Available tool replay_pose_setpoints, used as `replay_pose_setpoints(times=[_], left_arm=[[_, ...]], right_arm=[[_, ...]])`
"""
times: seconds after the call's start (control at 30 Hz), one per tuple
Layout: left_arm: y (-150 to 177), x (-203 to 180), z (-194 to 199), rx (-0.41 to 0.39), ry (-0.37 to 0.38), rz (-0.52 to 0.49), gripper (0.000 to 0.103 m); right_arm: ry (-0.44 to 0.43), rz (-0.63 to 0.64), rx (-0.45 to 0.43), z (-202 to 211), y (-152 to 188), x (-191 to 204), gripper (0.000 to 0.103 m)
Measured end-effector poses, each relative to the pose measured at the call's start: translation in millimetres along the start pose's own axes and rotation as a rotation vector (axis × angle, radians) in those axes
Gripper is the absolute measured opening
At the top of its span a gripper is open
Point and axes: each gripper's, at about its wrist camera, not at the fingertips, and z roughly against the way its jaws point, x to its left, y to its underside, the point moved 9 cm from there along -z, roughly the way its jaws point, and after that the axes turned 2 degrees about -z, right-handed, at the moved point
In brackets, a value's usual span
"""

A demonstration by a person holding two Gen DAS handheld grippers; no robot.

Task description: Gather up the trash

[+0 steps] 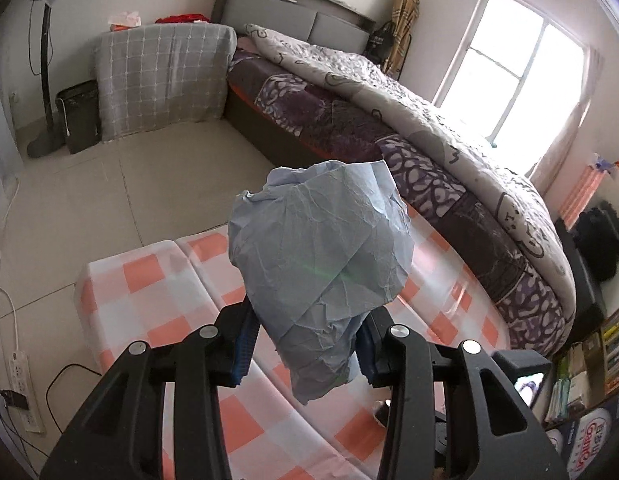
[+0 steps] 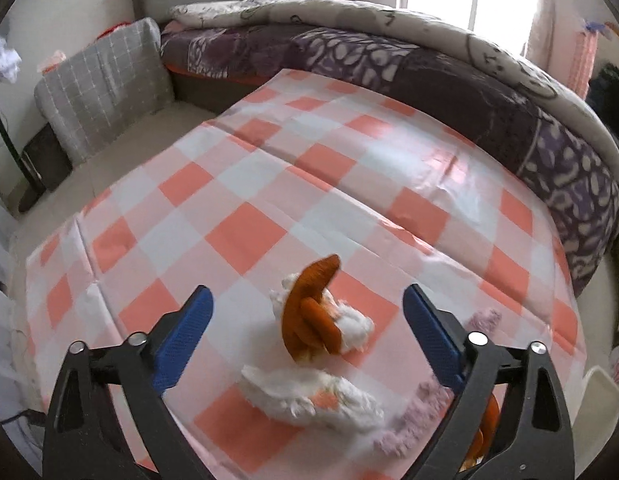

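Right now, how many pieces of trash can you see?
2: a crumpled pale-blue paper gripped in the left tool, and orange peel with white tissue on the checked tablecloth. More may be hidden.

The orange-and-white plush toy lies near the front edge of the checked-cloth worktop; the quilt-covered bed runs behind it.

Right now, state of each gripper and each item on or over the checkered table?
left gripper: shut on the crumpled blue paper, lifted above the table.
crumpled blue paper: wadded, held off the tablecloth.
right gripper: open, jaws wide on either side of the orange peel, not touching it.
orange peel: curled, resting on the white tissue.
white tissue: crumpled, lying on the checkered tablecloth.
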Motion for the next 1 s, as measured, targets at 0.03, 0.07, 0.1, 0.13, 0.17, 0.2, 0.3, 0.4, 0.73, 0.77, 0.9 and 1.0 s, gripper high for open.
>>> replay_pose_setpoints(times=[0.03, 0.07, 0.1, 0.13, 0.17, 0.2, 0.3, 0.4, 0.73, 0.77, 0.9, 1.0], left_arm=[[1, 4, -1, 0.007, 0.000, 0.006, 0.041], [3, 7, -1, 0.013, -0.001, 0.011, 0.041], [3, 9, -2, 0.017, -0.004, 0.016, 0.041], [4, 10, -2, 0.019, -0.005, 0.017, 0.041], [4, 12, -2, 0.019, -0.006, 0.015, 0.041], [4, 13, -3, 0.018, -0.009, 0.013, 0.041], [5, 11, -2, 0.016, -0.015, 0.000, 0.041], [5, 5, 1, -0.002, -0.019, -0.027, 0.041], [-1, -28, 21, -0.105, -0.027, -0.124, 0.041], [-1, -31, 23, -0.112, -0.024, -0.131, 0.041], [2, -46, 30, -0.131, -0.007, -0.145, 0.041], [7, -58, 33, -0.129, 0.014, -0.150, 0.041]], right_arm=[[0.004, 0.008, 0.007, -4, 0, 2, 0.083], [0.008, 0.012, 0.015, -7, 0, 3, 0.077], [0.009, 0.012, 0.026, -10, 1, 4, 0.073], [0.006, 0.008, 0.036, -13, 2, 4, 0.064], [0.002, 0.005, 0.047, -15, 4, 4, 0.057], [-0.001, -0.001, 0.063, -17, 5, 3, 0.037], [-0.026, -0.036, 0.074, -16, 5, -1, 0.017], [-0.063, -0.047, 0.014, 3, -8, -5, 0.016], [-0.067, -0.078, -0.204, 86, -62, -30, 0.016], [-0.060, -0.075, -0.217, 91, -64, -32, 0.016], [-0.011, -0.058, -0.275, 115, -67, -46, 0.016], [0.014, -0.064, -0.296, 129, -63, -56, 0.016]])
